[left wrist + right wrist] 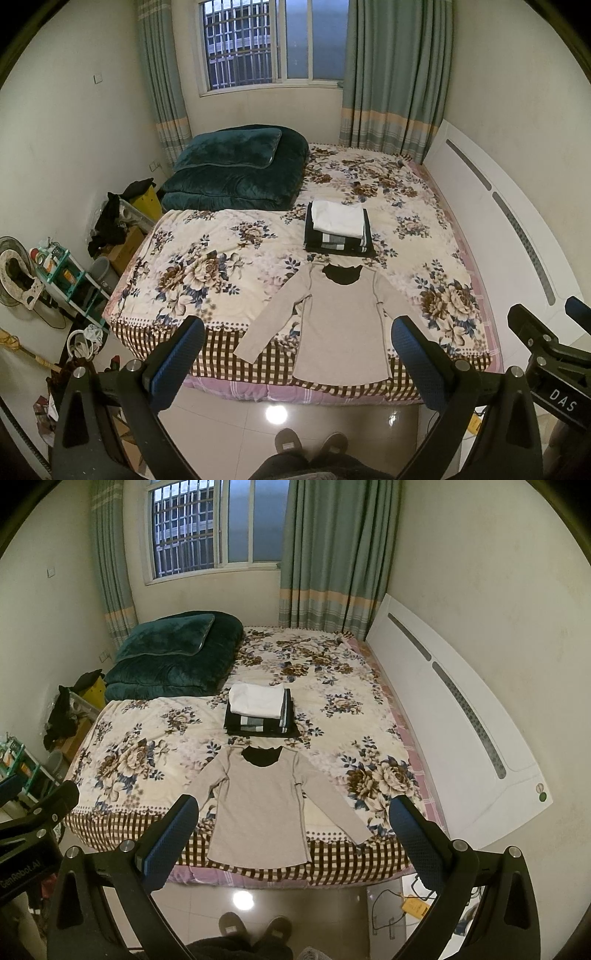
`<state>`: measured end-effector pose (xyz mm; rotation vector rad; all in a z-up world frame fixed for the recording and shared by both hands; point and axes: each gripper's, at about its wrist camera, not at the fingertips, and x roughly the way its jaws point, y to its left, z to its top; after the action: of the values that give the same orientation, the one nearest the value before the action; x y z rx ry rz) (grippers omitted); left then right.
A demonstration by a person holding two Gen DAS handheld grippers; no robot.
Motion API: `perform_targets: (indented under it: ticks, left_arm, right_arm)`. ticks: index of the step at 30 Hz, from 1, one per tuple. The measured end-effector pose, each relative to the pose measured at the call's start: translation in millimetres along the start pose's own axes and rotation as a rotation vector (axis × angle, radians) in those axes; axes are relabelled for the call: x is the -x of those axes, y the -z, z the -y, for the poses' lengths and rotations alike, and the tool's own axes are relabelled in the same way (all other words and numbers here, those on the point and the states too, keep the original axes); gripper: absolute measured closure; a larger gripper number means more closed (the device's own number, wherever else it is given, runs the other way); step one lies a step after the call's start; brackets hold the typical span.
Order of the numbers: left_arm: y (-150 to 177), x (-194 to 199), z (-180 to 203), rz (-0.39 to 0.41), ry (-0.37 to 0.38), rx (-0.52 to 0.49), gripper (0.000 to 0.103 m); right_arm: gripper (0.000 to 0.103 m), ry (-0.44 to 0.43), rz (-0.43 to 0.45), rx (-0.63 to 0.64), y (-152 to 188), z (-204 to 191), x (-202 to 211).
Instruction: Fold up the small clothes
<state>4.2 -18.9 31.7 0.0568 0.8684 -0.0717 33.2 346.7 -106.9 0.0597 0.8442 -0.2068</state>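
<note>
A beige long-sleeved shirt [341, 325] with a black inner collar lies flat, face up, at the near edge of the floral bed [221, 258]; it also shows in the right wrist view [258, 808]. Its sleeves are spread out to both sides. My left gripper [297, 332] is open and empty, held above the floor in front of the shirt. My right gripper [293, 812] is open and empty at a similar height, and also shows at the left wrist view's right edge. A stack of folded clothes [338, 229], white on top of dark ones, sits behind the shirt [258, 710].
A folded dark green quilt [236, 170] lies at the bed's far left. A white headboard [443, 716] runs along the right side. Clutter, a shelf [66, 280] and a bin stand on the floor at the left. Cables and a yellow item [415, 908] lie on the tiles at the right.
</note>
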Motion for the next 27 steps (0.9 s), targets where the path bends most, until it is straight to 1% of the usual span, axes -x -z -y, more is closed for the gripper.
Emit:
perform_targets:
  ticks: [8, 12, 13, 15, 17, 20, 21, 23, 25, 27]
  left_arm:
    - [-1.3, -1.2, 2.8, -0.002, 0.006, 0.0, 0.0]
    - [-11.3, -7.3, 3.1, -0.013, 0.017, -0.001, 0.0]
    - [-13.2, -9.2, 0.9, -0.015, 0.021, 0.001, 0.0]
    - [-15.6, -29.5, -7.5, -0.008, 0.022, 0.006, 0.0]
    - [-17.5, -46.9, -10.5, 0.001, 0.007, 0.001, 0.0]
    - [-17.9, -86.1, -11.7, 0.019, -0.032, -0.005, 0.0]
    - [-18.0, -101.2, -11.6, 0.018, -0.041, -0.007, 0.0]
    - [-18.1, -133.4, -10.0, 0.014, -0.054, -0.006, 0.0]
    - [-15.5, -174.5, -2.0, -0.003, -0.085, -0.016, 0.0]
    - [-10.7, -215.5, 0.8, -0.038, -0.097, -0.024, 0.0]
  right_arm:
    - [0.0, 0.001, 0.001, -0.001, 3.3, 3.6, -2.6]
    - [0.0, 0.012, -0.012, -0.017, -3.9, 1.6, -6.9]
    - [0.0, 0.013, -0.014, -0.018, -4.1, -8.8, -14.0]
    - [0.0, 0.021, -0.022, -0.03, -3.6, -9.0, -19.7]
    - [0.0, 0.032, -0.035, -0.064, -5.7, -5.7, -34.2]
    - [0.0, 0.049, -0.065, -0.117, -4.5, 4.7, -65.2]
    - [0.0, 0.068, -0.095, -0.167, -2.7, 19.1, -88.1]
    - [0.0, 0.092, -0.122, -0.225, 5.3, 38.1, -119.0]
    - [0.0, 0.14, -0.172, -0.307, 18.4, 72.4, -169.3]
    - [0.0, 0.185, -0.241, -0.373, 37.8, 105.7, -224.7]
